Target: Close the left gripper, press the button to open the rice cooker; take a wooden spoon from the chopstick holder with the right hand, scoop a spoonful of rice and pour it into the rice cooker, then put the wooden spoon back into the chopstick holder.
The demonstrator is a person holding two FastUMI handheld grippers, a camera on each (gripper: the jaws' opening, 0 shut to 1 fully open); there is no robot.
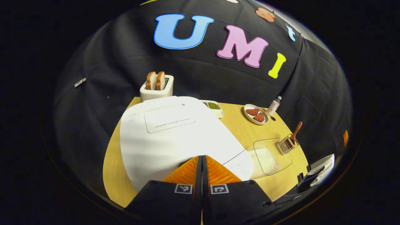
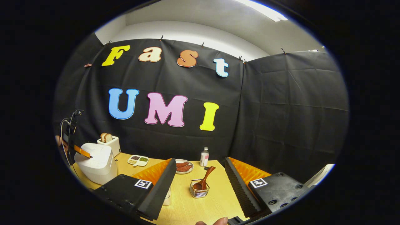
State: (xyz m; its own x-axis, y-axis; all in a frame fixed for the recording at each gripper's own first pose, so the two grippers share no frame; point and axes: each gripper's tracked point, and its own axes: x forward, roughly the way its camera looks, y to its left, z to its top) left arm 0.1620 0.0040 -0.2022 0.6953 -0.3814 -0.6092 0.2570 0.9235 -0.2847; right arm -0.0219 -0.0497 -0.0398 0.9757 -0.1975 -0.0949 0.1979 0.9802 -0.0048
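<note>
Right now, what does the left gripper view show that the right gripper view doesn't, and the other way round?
Left gripper view: the rice cooker lid from above, with the left gripper fingers shut at its front edge. Right gripper view: the right gripper fingers open, and a white wall above the cloth. Both: rice cooker, toaster, wooden spoon in its holder, plate, bottle.

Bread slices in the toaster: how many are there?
2: both slices stand side by side in the toaster behind the rice cooker. Any more inside the slots would be hidden.
</note>
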